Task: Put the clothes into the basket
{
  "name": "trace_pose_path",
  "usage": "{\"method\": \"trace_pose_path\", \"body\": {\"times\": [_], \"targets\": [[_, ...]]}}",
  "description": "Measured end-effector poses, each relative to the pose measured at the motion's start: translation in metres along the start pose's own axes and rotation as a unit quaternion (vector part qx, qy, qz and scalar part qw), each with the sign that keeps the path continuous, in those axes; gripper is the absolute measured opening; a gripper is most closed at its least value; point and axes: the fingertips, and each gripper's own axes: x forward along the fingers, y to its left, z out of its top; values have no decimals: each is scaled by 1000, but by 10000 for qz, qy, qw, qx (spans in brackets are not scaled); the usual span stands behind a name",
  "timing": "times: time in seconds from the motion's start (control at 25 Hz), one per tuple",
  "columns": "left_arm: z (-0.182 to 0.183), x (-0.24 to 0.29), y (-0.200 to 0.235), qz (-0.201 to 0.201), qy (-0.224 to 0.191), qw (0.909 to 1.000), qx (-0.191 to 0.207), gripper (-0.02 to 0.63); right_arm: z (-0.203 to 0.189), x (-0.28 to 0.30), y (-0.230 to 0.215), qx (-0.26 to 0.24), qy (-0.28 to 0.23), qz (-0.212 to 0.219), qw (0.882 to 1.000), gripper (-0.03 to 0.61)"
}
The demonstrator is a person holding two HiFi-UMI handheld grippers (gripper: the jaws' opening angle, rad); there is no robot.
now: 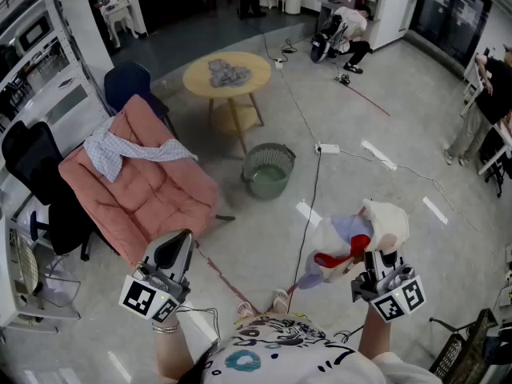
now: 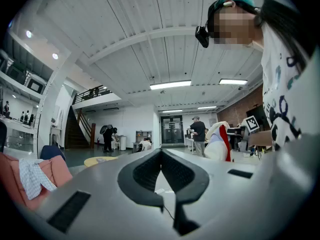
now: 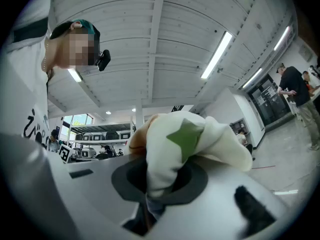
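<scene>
The right gripper (image 3: 156,181) was clamped on a cream garment (image 3: 192,136) (green star on it); the left gripper (image 2: 161,153) had its jaws together, empty.

Left gripper (image 1: 176,250) at seven o'clock, jaws together, empty; right gripper (image 1: 376,261) at five o'clock clamps a garment (image 1: 386,219).

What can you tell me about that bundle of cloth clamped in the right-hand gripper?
The garment is a soft, crumpled bundle of cream cloth with a pale blue part and a red part. The right gripper view shows a green star patch on it. The right gripper has its jaws closed on a fold, and the rest bulges over and droops ahead of them. It is held in the air above the floor, well apart from the green basket.
</scene>
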Motion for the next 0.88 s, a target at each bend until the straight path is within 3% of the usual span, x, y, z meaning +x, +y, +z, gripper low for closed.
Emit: {"method": "trace_pose_path", "body": {"times": [0.4,0.6,0.88], "targets": [[3,13,-16,-122,-15,9999,-5,14,2,-7,-8,38,17,39,10000,49],[1,21,-25,-150,-5,9999,-29,14,5,-8,-12,253,-54,229,9994,51],[-1,41,-42,-95,53,9999,-51,14,4,-3,-27,144,106,542,9984,49]]}}
